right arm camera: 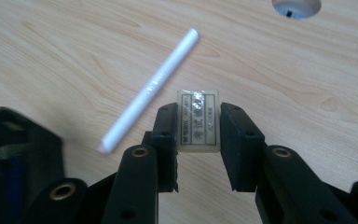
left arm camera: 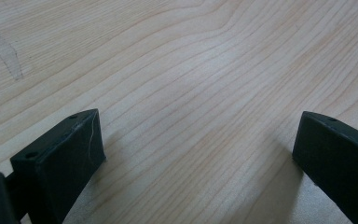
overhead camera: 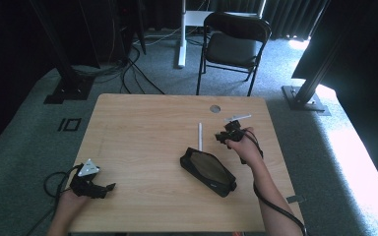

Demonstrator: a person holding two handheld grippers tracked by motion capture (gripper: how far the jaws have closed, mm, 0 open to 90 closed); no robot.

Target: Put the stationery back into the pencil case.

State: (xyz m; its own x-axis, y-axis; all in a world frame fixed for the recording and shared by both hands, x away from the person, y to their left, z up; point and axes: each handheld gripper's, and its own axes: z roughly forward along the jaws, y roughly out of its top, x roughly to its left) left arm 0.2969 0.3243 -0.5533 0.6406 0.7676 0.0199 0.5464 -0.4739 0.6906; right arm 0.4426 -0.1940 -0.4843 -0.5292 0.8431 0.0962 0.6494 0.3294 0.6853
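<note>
My right gripper point(right arm camera: 199, 122) is shut on a small cream eraser point(right arm camera: 198, 109) with a printed label, held above the wooden table point(right arm camera: 284, 79). A white pen point(right arm camera: 151, 88) lies on the wood just left of it. In the high view the right gripper point(overhead camera: 225, 136) is at the table's right, beside the pen point(overhead camera: 200, 136) and above an open black pencil case point(overhead camera: 207, 171). That case point(right arm camera: 18, 154) also sits blurred at the lower left of the right gripper view. My left gripper point(overhead camera: 103, 189) rests at the near left corner; its jaws point(left arm camera: 199, 135) stand wide open over bare wood.
A round cable hole point(overhead camera: 215, 108) is set in the table near its far edge. A black folding chair point(overhead camera: 234, 46) stands beyond the table. Cables trail from both grippers off the near edge. Dark stands flank the table on the carpet.
</note>
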